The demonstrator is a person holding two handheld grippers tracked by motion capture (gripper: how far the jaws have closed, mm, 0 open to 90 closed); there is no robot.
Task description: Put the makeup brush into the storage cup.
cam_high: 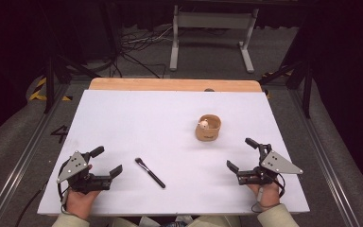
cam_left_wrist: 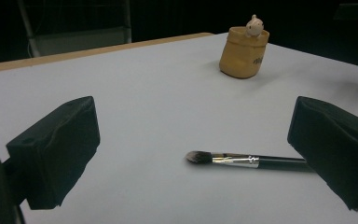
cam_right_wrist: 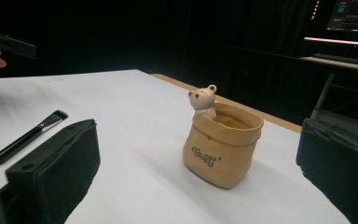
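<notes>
White table (cam_high: 137,118): nothing moved yet by look of it. Left gripper (cam_high: 105,162) and right gripper (cam_high: 243,153) both wide, empty, resting at near edge. Tan bear pot (cam_high: 208,127) upright right of centre. Makeup brush (cam_high: 150,172) flat, loose, just right of left gripper. Likely job, brush into pot, all still ahead.

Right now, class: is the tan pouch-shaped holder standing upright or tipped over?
Upright. The holder sits on its base on the white table, open mouth upward, bear figure at its rim.
</notes>
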